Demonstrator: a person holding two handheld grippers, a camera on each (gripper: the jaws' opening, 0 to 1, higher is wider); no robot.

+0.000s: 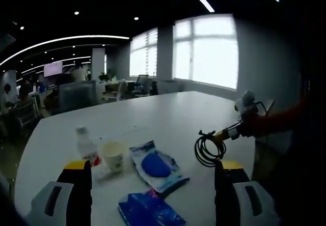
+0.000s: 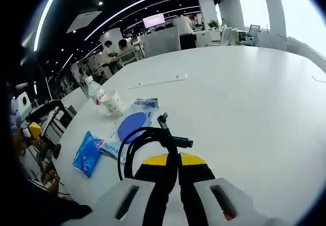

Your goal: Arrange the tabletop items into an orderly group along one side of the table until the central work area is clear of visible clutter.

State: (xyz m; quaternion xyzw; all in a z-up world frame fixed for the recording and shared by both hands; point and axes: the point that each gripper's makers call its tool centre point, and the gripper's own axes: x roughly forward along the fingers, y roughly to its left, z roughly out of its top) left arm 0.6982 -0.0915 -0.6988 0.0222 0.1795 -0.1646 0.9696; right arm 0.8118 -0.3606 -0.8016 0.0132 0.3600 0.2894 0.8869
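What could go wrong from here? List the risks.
1. The coiled black cable, pinched by the right gripper, hangs in loose loops that might sweep the paper cup or bottle over.
2. Its free plug end could snag the blue packets when lowered beside them.

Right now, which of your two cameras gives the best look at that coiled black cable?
The right gripper view: the black cable sits large and close, clamped in the right gripper. The left gripper view shows the same cable smaller, dangling above the white table.
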